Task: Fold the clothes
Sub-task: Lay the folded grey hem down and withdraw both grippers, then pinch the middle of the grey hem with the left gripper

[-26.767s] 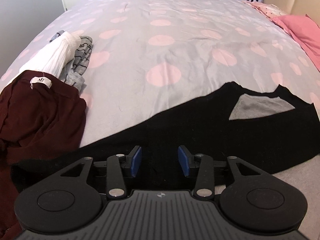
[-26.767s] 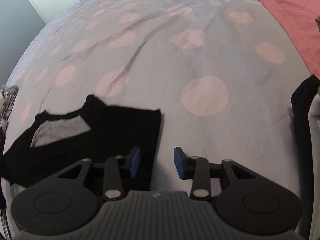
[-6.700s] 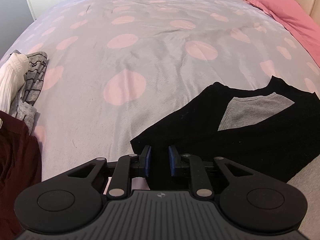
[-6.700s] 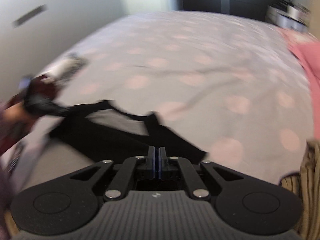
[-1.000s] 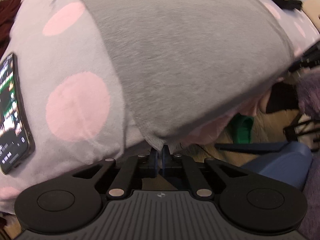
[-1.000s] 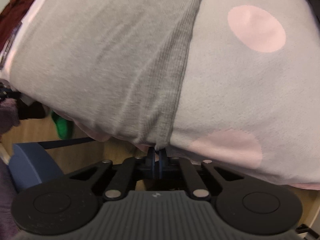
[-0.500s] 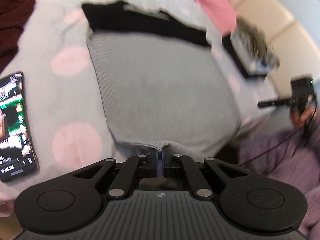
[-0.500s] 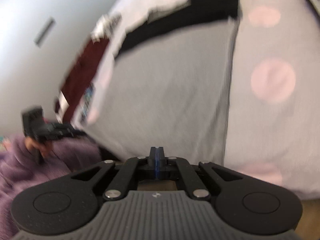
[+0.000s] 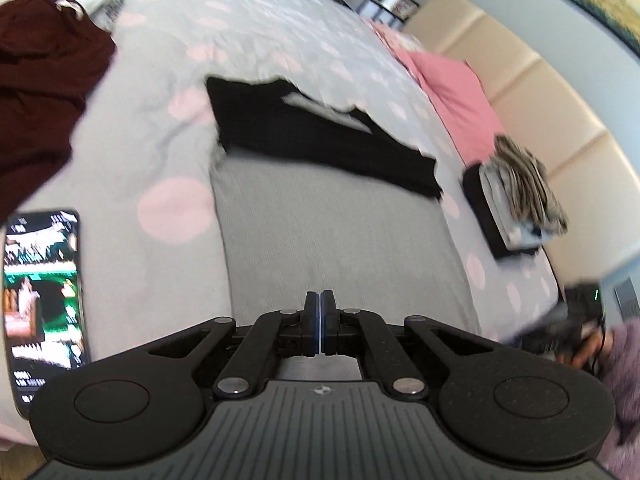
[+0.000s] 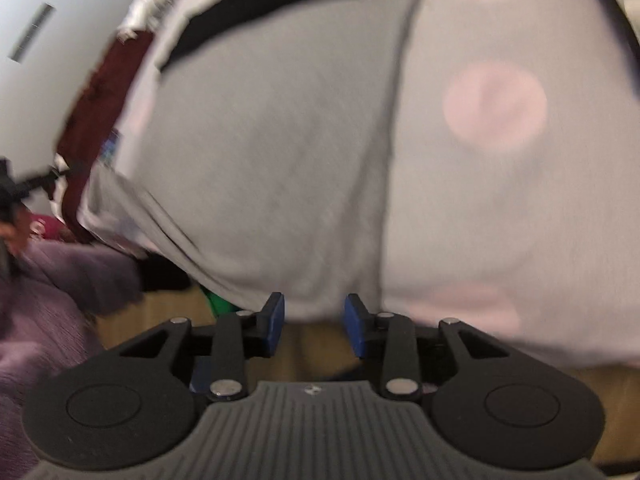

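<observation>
Sweater (image 9: 340,236), grey below a black top, lies spread flat at the near edge of the bed (image 9: 256,36), hem overhanging, apparently laid out for folding; left gripper (image 9: 320,326) pressed together, seemingly empty, right gripper (image 10: 315,324) spread at the hem.

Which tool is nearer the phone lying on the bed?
Left. The left tool sits beside the phone, over the grey garment. The right tool is at the garment's opposite edge.

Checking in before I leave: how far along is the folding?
Done: a folded stack sits near the pink pillow. In hand: the grey-and-black top lies spread flat; left gripper shut, right gripper open, neither visibly gripping it. Left: the maroon garment pile.
</observation>
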Tool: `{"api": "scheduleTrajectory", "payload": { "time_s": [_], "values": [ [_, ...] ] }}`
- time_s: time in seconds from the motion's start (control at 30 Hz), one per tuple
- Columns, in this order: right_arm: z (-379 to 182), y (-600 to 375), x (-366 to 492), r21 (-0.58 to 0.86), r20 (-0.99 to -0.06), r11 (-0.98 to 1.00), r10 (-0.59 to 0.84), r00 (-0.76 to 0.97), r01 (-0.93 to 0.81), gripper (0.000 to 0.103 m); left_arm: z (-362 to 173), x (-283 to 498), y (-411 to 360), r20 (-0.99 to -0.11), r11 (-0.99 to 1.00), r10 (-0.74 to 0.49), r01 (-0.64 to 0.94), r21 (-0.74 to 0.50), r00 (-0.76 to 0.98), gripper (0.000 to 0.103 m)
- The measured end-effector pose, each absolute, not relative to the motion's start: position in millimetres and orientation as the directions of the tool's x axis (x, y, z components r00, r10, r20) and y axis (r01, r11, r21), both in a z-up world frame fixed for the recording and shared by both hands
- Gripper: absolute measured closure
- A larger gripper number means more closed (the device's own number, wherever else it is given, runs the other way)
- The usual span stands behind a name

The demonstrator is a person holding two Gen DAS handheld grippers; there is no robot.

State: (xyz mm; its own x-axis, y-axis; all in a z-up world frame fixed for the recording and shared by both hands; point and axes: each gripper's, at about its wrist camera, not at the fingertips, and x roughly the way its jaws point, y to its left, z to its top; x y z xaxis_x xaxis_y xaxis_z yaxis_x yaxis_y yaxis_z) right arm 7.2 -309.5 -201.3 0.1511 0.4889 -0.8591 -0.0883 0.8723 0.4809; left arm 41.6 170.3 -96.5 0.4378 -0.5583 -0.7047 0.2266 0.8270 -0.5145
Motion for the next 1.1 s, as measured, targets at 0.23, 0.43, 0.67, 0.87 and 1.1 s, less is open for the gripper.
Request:
{"api": "scheduleTrajectory", "payload": {
  "time_s": [0.23,0.43,0.67,0.87,1.1],
  "values": [
    [-250,-303,3,0.387,-0.92,0.916,0.391,0.019,-0.108,0.066,-104,46,166,-0.754,0.855,-0.518,0.227,-0.466,0.403,0.103],
    [-249,-301,8,0.342,-0.935,0.925,0.352,0.034,-0.167,0.067,-121,41,160,-0.802,0.882,-0.468,0.242,-0.404,0.37,0.092],
    [-243,-308,4,0.347,-0.931,0.919,0.361,0.044,-0.186,0.076,-123,40,139,-0.798,0.86,-0.495,0.322,-0.395,0.343,0.077],
    [-237,-314,0,0.356,-0.927,0.912,0.372,0.047,-0.203,0.098,-135,43,130,-0.844,0.882,-0.446,0.308,-0.357,0.299,0.099],
    [-198,-335,-7,0.489,-0.855,0.857,0.508,0.102,-0.165,0.098,-114,38,155,-0.788,0.874,-0.484,0.248,-0.418,0.38,0.102]
  ]
}}
